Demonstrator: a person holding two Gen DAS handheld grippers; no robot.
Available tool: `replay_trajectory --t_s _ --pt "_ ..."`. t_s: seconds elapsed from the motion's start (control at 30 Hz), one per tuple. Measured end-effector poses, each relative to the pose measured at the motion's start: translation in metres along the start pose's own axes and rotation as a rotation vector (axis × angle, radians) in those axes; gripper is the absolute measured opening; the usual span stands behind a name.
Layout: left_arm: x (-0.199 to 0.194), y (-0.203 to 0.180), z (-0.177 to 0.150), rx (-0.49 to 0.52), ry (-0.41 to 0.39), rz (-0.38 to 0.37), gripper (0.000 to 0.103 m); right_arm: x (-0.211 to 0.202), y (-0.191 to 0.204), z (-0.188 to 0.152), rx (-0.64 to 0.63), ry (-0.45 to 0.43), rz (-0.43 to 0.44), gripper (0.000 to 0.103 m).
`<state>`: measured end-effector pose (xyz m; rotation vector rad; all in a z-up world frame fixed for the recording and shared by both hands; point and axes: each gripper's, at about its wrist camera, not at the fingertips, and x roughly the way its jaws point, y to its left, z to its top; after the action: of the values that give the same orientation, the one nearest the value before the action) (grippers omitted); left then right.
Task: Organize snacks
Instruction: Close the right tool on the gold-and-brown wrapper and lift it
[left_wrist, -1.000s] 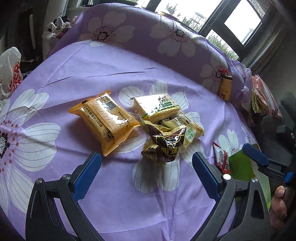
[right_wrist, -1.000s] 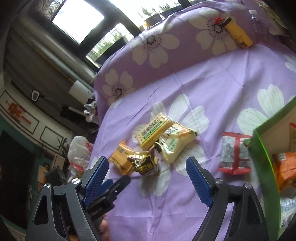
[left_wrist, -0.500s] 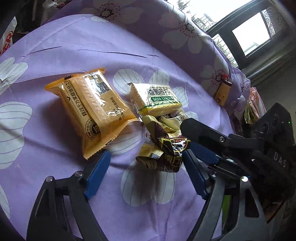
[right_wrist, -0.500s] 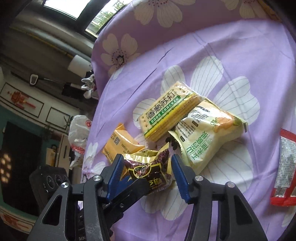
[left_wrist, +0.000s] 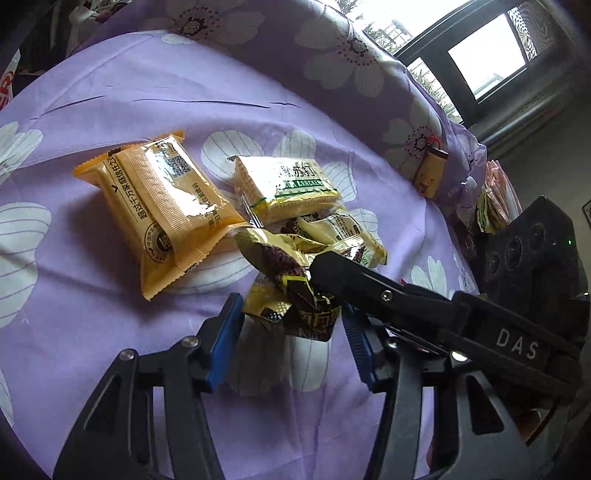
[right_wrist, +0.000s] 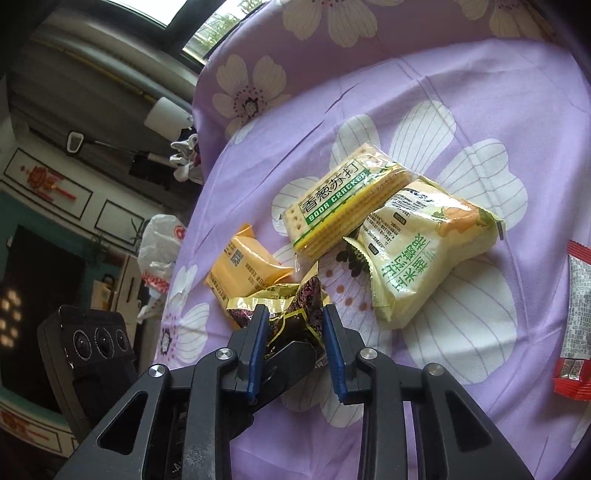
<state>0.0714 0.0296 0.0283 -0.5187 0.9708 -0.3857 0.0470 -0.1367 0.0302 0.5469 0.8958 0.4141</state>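
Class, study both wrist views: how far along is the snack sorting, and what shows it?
Nothing in these views looks sorted yet. In hand: the right gripper is shut on the crumpled gold-and-brown snack packet, while the left gripper has been closing around it. Left on the floral cloth: soda cracker pack, orange packet, white-and-green packet, red packet.

The right hand-held gripper (right_wrist: 293, 317) is tilted downward, its blue pads pressed onto a crumpled gold-and-brown snack packet (right_wrist: 286, 308). The left hand-held gripper (left_wrist: 291, 326) is angled down at the same packet, its jaws having just been closing around it, half open.
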Motion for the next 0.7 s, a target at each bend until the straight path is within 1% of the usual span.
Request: replay_trajectory --t_s 0.43,0.7 --pt "-0.020 -0.021 -0.007 0.074 -0.056 -0.019 0.053 -0.033 0.011 -0.010 -0.036 -0.076 0.015 0.033" --pt "-0.036 -0.033 -0.014 0.112 -0.109 -0.025 0.053 -0.049 0.021 -0.017 -0.072 -0.117 0.022 0.033"
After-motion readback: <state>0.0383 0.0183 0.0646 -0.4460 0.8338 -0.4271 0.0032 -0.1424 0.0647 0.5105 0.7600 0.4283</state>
